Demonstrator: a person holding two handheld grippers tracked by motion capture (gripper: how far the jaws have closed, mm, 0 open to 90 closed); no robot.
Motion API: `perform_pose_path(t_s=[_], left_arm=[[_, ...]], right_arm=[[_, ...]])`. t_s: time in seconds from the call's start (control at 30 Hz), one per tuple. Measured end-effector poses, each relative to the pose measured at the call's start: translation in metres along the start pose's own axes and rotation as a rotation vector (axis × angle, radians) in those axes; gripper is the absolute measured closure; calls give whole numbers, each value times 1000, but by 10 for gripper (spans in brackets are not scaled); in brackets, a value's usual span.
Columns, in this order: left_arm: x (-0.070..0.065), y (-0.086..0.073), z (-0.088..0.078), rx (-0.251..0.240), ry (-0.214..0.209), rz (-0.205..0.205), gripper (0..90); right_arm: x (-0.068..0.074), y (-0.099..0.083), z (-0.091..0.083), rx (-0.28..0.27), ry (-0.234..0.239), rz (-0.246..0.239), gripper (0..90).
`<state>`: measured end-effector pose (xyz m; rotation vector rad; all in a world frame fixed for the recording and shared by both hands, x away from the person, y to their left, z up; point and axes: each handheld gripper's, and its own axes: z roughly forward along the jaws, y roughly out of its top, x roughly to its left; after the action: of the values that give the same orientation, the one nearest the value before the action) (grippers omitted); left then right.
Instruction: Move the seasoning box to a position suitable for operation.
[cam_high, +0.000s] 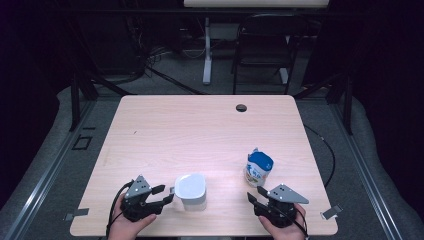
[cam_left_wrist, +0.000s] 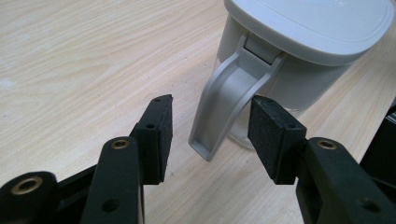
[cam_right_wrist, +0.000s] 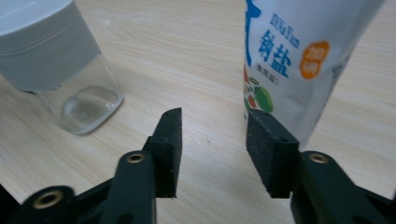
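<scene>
Left gripper (cam_left_wrist: 210, 135): the jaws stand wide apart. The grey handle (cam_left_wrist: 229, 100) of the jug (cam_left_wrist: 299, 56) hangs in the gap between the two black pads (cam_left_wrist: 156, 137); neither pad touches it. In the high view the left gripper (cam_high: 167, 194) sits at the near edge of the table (cam_high: 200, 125), held by the left hand (cam_high: 127, 222), with its jaws pointing toward 3 o'clock at the jug (cam_high: 191, 191).

Jug: stands upright on the table just beside the left gripper. It has a white lid (cam_left_wrist: 322, 23), a grey upper band and a clear lower body (cam_right_wrist: 86, 105). The handle faces the left gripper. Whether the jug holds any liquid cannot be judged from these views.

Right gripper (cam_right_wrist: 212, 149): the jaws stand apart with only bare tabletop between them. The right-hand pad (cam_right_wrist: 268, 149) lies close against the foot of the pouch (cam_right_wrist: 299, 60); whether it touches is uncertain, since the pad hides the contact line. In the high view the right gripper (cam_high: 256, 194) sits at the near edge, held by the right hand (cam_high: 280, 227), with its jaws pointing toward 11 o'clock.

Pouch: a blue and white printed bag (cam_high: 258, 167), upright, at 12 o'clock from the right gripper and near it. From the jug it lies at 2 o'clock, well apart.

Table: light wood grain, with a dark round hole (cam_high: 241, 107) near its far edge. A dark chair (cam_high: 262, 45) stands on the floor beyond the table.
</scene>
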<state>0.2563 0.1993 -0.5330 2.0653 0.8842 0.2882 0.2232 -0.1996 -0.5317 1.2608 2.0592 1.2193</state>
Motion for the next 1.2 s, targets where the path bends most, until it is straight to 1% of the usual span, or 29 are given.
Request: perform_pose_path(t_s=[0.03,0.1,0.13,0.23,0.27,0.33,0.37,0.4,0.43,0.47,0.5,0.57,0.63,0.67,0.73,0.8,0.83,0.87,0.9,0.93,1.0,1.03,1.1,1.17,1.2], left_arm=[[0,0,0,2,-3,1,503],[0,0,-1,1,-5,0,504],[0,0,-1,3,-7,7,507],[1,1,-3,3,-8,15,510],[1,1,-4,-1,-8,14,511],[2,2,-4,-4,-9,14,511],[2,4,-7,-19,-8,7,511],[2,5,-8,-29,-2,5,517],[2,6,-10,-41,-4,-4,515],[2,6,-10,-41,-4,-4,507],[3,7,-13,-57,-7,-9,498],[4,9,-16,-68,-6,-15,488],[5,11,-19,-80,-9,-27,471],[6,11,-20,-90,-13,-33,466],[6,12,-22,-95,-11,-38,458],[7,13,-25,-102,-5,-47,457],[8,14,-26,-106,-10,-44,457],[8,14,-27,-107,-9,-43,457],[8,15,-28,-94,0,-35,464],[8,15,-29,-94,0,-38,468],[9,17,-30,-89,6,-29,485],[9,18,-31,-81,8,-22,486],[8,19,-31,-86,16,-25,487],[8,21,-31,-93,24,-30,488],[8,23,-33,-86,21,-24,487]], right_arm=[[2,1,1,-14,6,7,595],[2,1,2,-20,6,5,608],[5,4,4,-35,11,-7,642],[8,7,5,-38,13,-29,655],[8,7,6,-43,18,-29,671],[10,9,6,-37,31,-35,702],[11,10,7,-34,47,-42,710],[13,11,7,-34,50,-46,710],[14,12,7,-29,59,-57,706],[14,12,7,-29,59,-57,706],[16,15,7,-24,79,-62,688],[17,18,7,-20,86,-61,681],[19,22,8,-28,103,-60,677],[21,24,8,-43,108,-66,675],[25,30,8,-45,115,-83,662],[29,36,8,-53,113,-100,632],[31,39,9,-58,114,-101,607],[32,42,10,-56,118,-97,582],[34,45,11,-49,115,-100,554],[34,46,12,-52,111,-99,563],[36,51,15,-63,124,-88,575],[37,52,15,-61,125,-88,577],[39,55,18,-56,128,-106,574],[40,57,20,-39,139,-108,583],[41,58,22,-35,142,-110,583]])
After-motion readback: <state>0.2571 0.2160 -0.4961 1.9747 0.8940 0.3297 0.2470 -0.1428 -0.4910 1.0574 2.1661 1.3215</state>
